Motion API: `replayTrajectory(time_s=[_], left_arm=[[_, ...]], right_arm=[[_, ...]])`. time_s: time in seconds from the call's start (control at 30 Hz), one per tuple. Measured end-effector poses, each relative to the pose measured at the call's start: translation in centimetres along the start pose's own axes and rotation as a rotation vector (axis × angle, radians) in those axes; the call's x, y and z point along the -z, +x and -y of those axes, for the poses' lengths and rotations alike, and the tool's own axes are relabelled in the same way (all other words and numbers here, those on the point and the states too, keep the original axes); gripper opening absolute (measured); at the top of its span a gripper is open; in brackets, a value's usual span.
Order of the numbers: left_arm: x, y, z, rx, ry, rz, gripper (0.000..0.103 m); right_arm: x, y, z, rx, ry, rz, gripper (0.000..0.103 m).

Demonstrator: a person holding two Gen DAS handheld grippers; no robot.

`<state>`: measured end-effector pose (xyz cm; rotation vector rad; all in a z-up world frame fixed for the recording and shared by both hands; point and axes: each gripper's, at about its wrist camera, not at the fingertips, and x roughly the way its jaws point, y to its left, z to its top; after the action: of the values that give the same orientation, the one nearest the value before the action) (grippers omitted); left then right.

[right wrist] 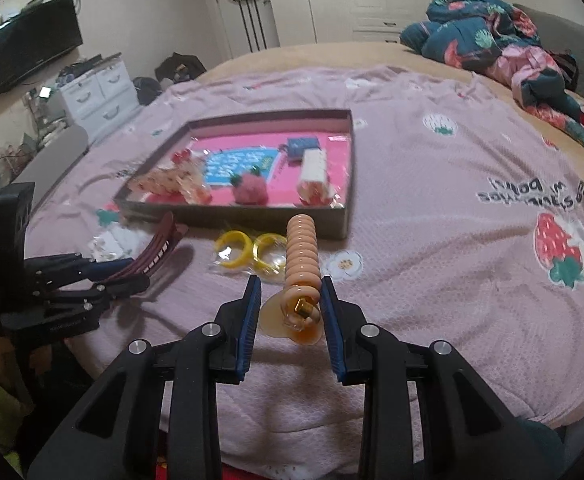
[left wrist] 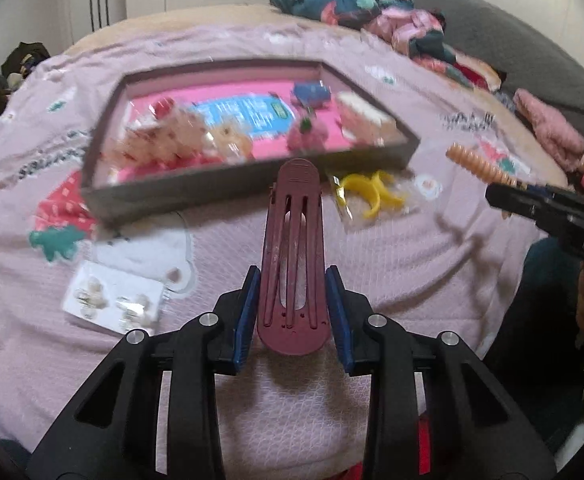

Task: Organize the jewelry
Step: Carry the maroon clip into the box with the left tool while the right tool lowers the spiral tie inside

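Note:
My left gripper point(left wrist: 292, 280) is shut on a long maroon hair clip point(left wrist: 294, 248), held above the bed and pointing at the dark box tray point(left wrist: 252, 184). My right gripper point(right wrist: 290, 292) is shut on a peach ribbed hair clip point(right wrist: 301, 256), also raised in front of the tray point(right wrist: 252, 218). The tray holds several hair accessories on a pink liner, among them a pink pom-pom point(right wrist: 249, 193). Each gripper shows in the other's view: the right one point(left wrist: 540, 204) and the left one point(right wrist: 104, 276).
A bag with two yellow hoops point(right wrist: 252, 250) lies in front of the tray. A white card of earrings point(left wrist: 112, 304) lies at the left. A crumpled quilt point(right wrist: 492, 28) lies at the far right of the pink bedspread point(right wrist: 452, 240).

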<state>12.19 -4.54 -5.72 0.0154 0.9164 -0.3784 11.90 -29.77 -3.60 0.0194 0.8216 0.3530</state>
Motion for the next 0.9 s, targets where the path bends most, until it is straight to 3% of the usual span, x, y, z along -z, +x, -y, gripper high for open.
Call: replayTrajectory(time_s=[0.33, 0.9], left_arm=[[-2.9, -3.8, -3.2, -0.088, -0.054, 0.129, 0.025], [-8.3, -1.4, -6.4, -0.161, -0.084, 0.145, 0.025]], right_arm=[[-2.9, -0.6, -2.5, -0.06, -0.042, 0.05, 0.029], [-9.0, 3.0, -4.4, -0.066, -0.074, 0.095, 0.029]])
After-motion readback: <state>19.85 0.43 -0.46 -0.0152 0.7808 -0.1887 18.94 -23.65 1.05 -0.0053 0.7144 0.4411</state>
